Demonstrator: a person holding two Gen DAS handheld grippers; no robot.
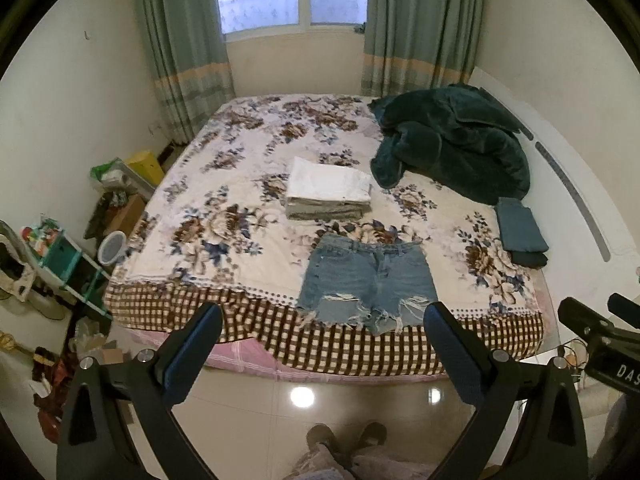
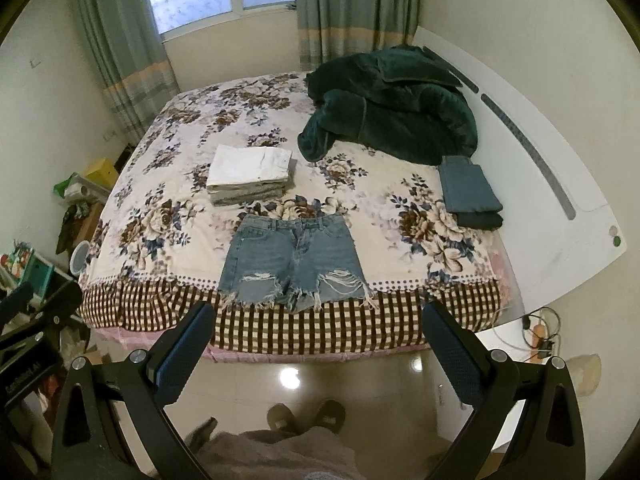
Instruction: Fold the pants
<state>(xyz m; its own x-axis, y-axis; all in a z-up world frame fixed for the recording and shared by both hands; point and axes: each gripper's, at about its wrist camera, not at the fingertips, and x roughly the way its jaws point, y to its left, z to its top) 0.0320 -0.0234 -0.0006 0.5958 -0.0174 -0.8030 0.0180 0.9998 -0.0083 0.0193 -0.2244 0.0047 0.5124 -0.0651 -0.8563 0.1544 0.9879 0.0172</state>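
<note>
Shorts (image 1: 366,278) flat, unfolded, hems frayed

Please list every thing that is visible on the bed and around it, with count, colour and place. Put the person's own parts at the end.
denim shorts: 1, blue, frayed, flat at near bed edge
folded stack: 1, white and grey, bed centre
quilt: 1, dark green, crumpled, far right
folded clothes: 2, blue-grey on dark, right edge
bed cover: 1, floral, checked border
curtains: 2, green, beside window
feet: 2, brown slippers, on floor
left hand-held gripper: open, above floor
right hand-held gripper: open, above floor
</note>
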